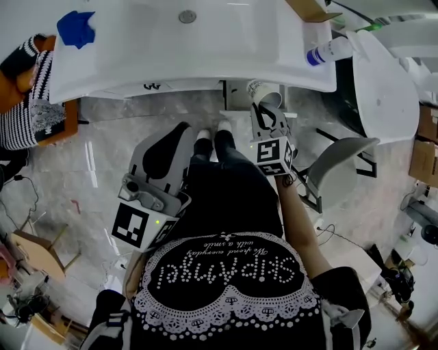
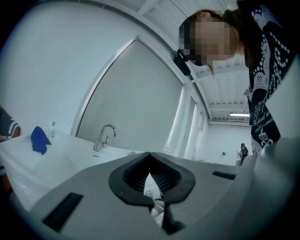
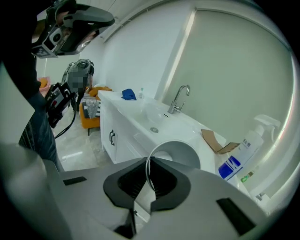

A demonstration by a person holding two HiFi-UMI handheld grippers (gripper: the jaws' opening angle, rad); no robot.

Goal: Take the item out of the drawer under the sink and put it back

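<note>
A white paper cup [image 1: 264, 94] hangs just in front of the sink's [image 1: 205, 75] front edge. My right gripper [image 1: 268, 115] is shut on its rim. In the right gripper view the thin cup wall [image 3: 177, 153] runs down between the black pads [image 3: 165, 182], with the cup's mouth facing away. My left gripper [image 1: 179, 140] hangs lower at the left, beside the person's legs; its jaws are shut with nothing in them, and in the left gripper view [image 2: 150, 174] only the ribbed pads show. The white cabinet under the basin has a door with a black handle [image 3: 112, 137]; the drawer itself I cannot make out.
On the basin top lie a blue cloth [image 1: 75, 27], a piece of cardboard [image 1: 311, 8] and a blue-labelled spray bottle [image 1: 328, 51]. The faucet [image 3: 179, 98] stands at the back. A white toilet [image 1: 383, 82] is at the right, an orange chair with striped fabric [image 1: 27, 96] at the left.
</note>
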